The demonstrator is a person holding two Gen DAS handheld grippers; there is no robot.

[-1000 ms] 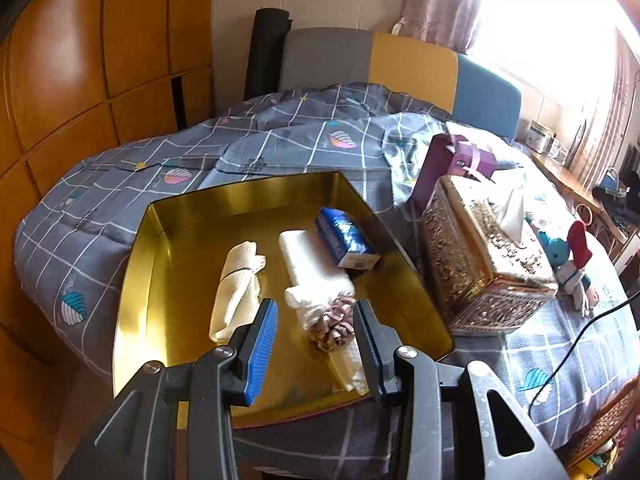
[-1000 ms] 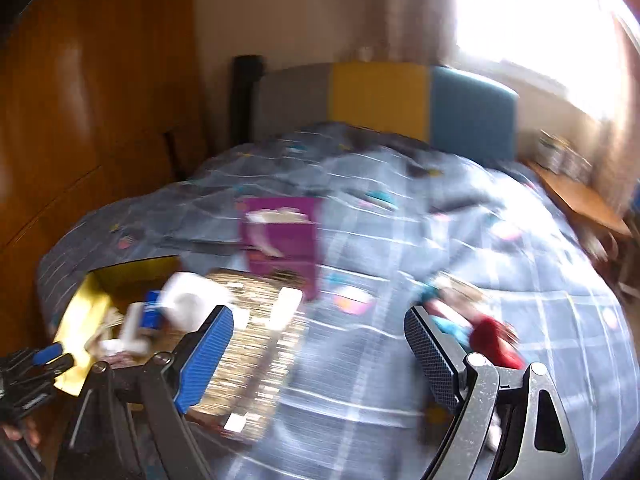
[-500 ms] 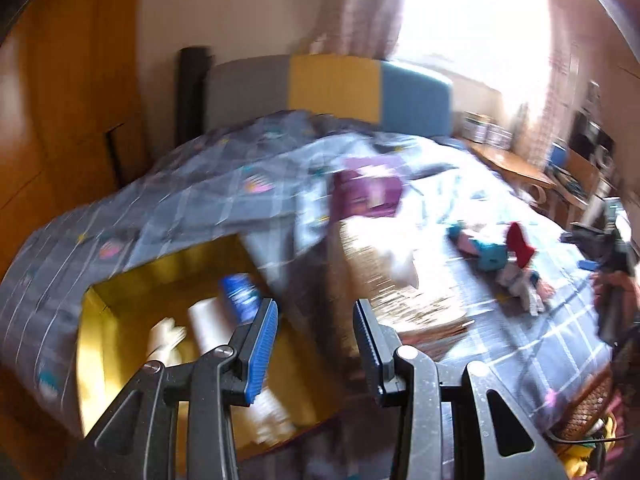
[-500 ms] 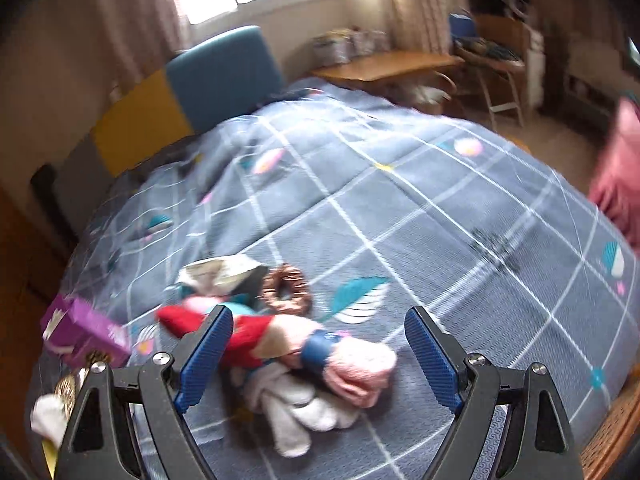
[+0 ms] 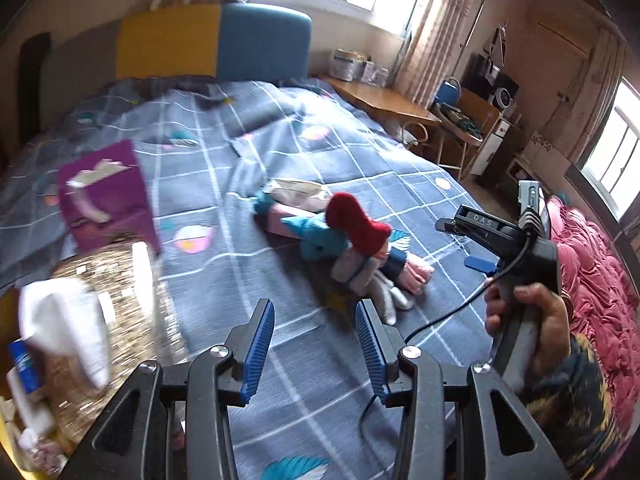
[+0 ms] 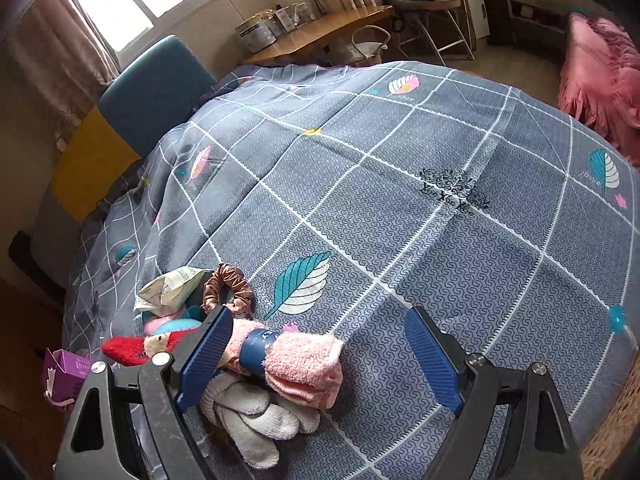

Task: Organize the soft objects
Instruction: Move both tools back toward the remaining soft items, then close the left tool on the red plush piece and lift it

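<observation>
Soft things lie in a small heap on the bed (image 6: 400, 208), on its grey checked quilt, toward the near edge at the left in the right wrist view. From left to right in that view: a red sock (image 6: 128, 350) points left; behind it sits a crumpled paper packet (image 6: 168, 290) and a brown scrunchie (image 6: 228, 288); then comes a pink towel roll (image 6: 296, 358) with a blue paper band round its middle; under it a grey glove (image 6: 248, 412) spreads its fingers toward the near edge.

The right gripper (image 6: 316, 364) stands wide open and empty just over the roll, whose banded part lies beside the left pad. The roll looks light, plush and squashy. It should give under the pads, not slip. The banded middle seems the firmest place to pinch, since a hold at a loose end could let it sag or unroll. The glove is limp and may drag along if caught.

In the left wrist view the left gripper (image 5: 316, 346) is partly open with nothing between its pads; its jaws have just been opening. It points at the same heap from the near side. At the far left a gold tissue box (image 5: 116, 320) and a purple box (image 5: 108, 196) stand on the quilt. At the right a hand (image 5: 532, 320) grips the other tool's handle.
</observation>
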